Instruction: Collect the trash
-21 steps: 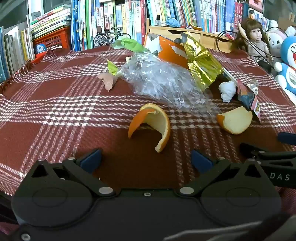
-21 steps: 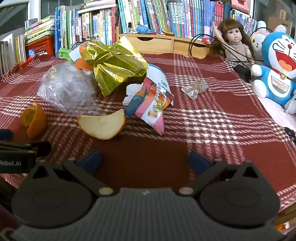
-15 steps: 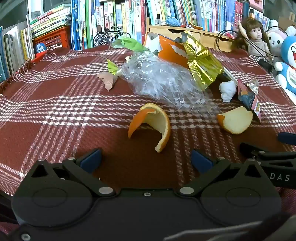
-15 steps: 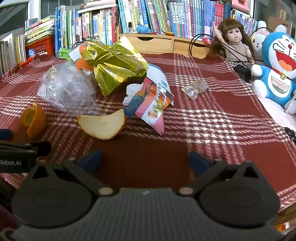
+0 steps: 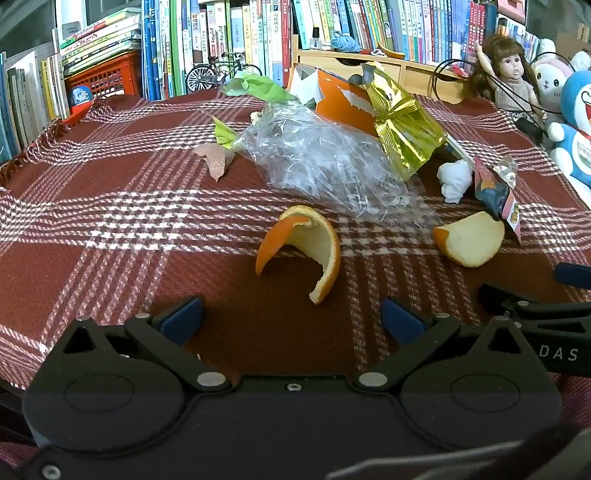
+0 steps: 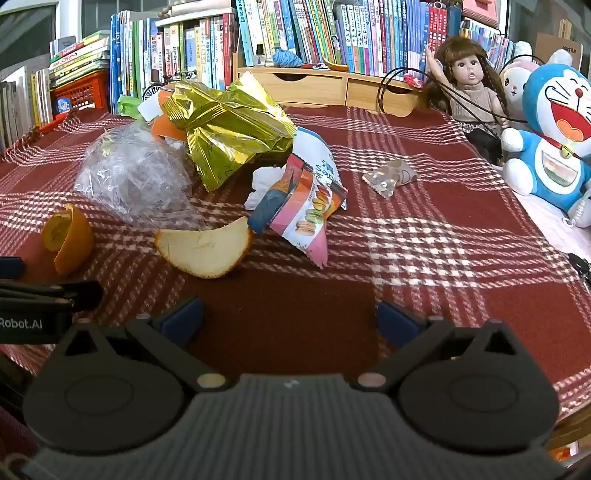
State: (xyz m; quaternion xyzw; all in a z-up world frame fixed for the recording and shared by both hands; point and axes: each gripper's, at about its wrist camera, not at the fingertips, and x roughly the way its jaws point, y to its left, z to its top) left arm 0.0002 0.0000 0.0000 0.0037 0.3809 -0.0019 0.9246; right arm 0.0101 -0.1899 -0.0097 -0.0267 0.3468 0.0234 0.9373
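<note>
A red plaid cloth (image 5: 110, 206) covers the table in front of a packed bookshelf (image 6: 314, 33). The left gripper (image 5: 291, 317) has its jaws spread wide and empty, a curled orange peel (image 5: 306, 247) just ahead between them. The right gripper (image 6: 288, 317), also spread and empty, has a second peel (image 6: 207, 251) ahead to its left, with a macaron-printed wrapper (image 6: 306, 214) beyond. "Robot.AI" reads on the left gripper's side. The clear plastic bag (image 5: 325, 162) seems empty.

Bare plaid cloth (image 6: 424, 258) open on right half, reachable unobstructed. Centre crowded: clear bag (image 5: 325, 170), gold wrapper (image 6: 229, 129), macaron packet (image 6: 306, 210), peels. Far edge blocked by doll (image 6: 469, 85), plush toys, bookshelf.
</note>
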